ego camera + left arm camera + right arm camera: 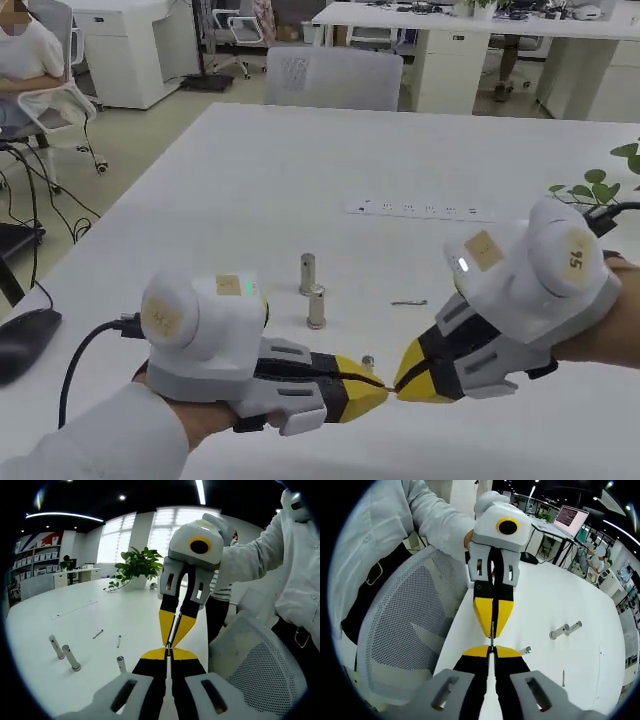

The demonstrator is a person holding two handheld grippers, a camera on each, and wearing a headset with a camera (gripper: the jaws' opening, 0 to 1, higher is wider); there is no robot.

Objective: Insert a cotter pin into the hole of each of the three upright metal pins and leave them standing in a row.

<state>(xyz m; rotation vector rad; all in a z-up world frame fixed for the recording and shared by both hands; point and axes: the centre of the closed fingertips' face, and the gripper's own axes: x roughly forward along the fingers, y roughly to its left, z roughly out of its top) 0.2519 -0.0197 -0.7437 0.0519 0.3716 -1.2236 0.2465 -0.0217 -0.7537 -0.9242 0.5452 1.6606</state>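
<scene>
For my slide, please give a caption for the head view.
Left hand-held gripper and right hand-held gripper meet tip to tip beside three metal pins and a loose cotter pin.

Table: white top, smooth, matt with a faint sheen.
Upright pins: bare silver-grey metal, smooth, dull gloss.
Cotter pin: thin grey metal, loose on the table.
Left claw, right claw: smooth white plastic housings, matt black plastic arms, yellow tips with a satin finish.
Chair: grey woven mesh back, open and rough.
Sleeve: white cloth, matt.
</scene>
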